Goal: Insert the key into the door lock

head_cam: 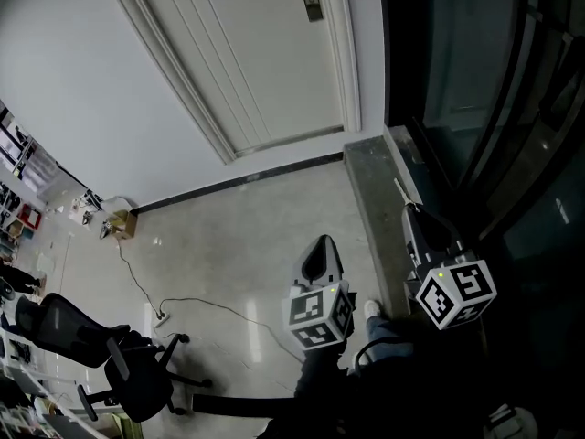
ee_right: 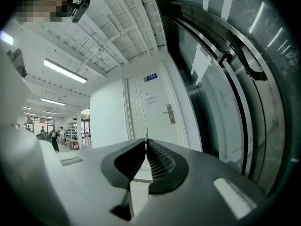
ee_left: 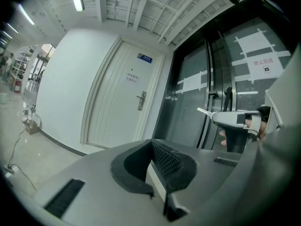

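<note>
One key [ee_right: 146,134], edge-on solely in right gripper view

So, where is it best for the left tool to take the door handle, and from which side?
Probably the lever, near its free end. It sticks out level to the left of the lock plate, so come straight at the door with one jaw above and one below. The left tool is shut and must open first.

Your head view looks steeply down on the floor [head_cam: 238,245] and door [head_cam: 256,53]. Both gripper views face that same far door, tilted upward.
</note>
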`<state>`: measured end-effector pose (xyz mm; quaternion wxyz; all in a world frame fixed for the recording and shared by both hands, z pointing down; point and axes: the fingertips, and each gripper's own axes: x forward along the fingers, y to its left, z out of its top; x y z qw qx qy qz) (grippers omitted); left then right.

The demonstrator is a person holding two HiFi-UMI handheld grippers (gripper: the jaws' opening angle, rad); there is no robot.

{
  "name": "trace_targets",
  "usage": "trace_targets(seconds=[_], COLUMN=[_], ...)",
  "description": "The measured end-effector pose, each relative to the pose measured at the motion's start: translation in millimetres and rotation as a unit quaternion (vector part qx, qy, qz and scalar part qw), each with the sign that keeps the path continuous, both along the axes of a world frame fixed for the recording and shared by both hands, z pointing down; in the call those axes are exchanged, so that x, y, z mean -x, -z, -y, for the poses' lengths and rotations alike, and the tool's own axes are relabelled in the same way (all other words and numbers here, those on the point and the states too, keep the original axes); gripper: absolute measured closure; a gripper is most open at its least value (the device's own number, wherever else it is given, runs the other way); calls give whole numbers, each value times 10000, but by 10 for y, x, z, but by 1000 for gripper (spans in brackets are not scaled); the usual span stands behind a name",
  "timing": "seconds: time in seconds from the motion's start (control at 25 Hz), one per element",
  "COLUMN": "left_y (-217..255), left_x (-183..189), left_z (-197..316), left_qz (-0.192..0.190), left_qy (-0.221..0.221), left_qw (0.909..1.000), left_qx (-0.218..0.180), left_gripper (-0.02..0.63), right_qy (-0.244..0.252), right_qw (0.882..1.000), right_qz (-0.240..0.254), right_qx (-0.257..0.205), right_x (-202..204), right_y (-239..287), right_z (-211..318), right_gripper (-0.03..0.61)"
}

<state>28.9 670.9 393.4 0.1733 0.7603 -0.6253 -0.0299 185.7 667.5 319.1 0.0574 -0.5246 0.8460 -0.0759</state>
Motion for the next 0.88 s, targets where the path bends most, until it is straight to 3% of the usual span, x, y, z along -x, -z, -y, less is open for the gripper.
trace_targets(seconds=[0.4, 0.88], left_y=[251, 320], left_x=[-167, -297], left_z=[1084, 1829], left_qz=[208, 194], left_qy=[-35, 65], left_qw=[9996, 9995], left_qx=[-213, -226], left_gripper=[612, 612], right_qy=[2, 133], right_qw=[9999, 9998], right_qz=[-17, 33], right_qx=[-140, -130], right_x=[-233, -363], right_y=[134, 201], right_z=[991, 1803], right_gripper=[566, 566])
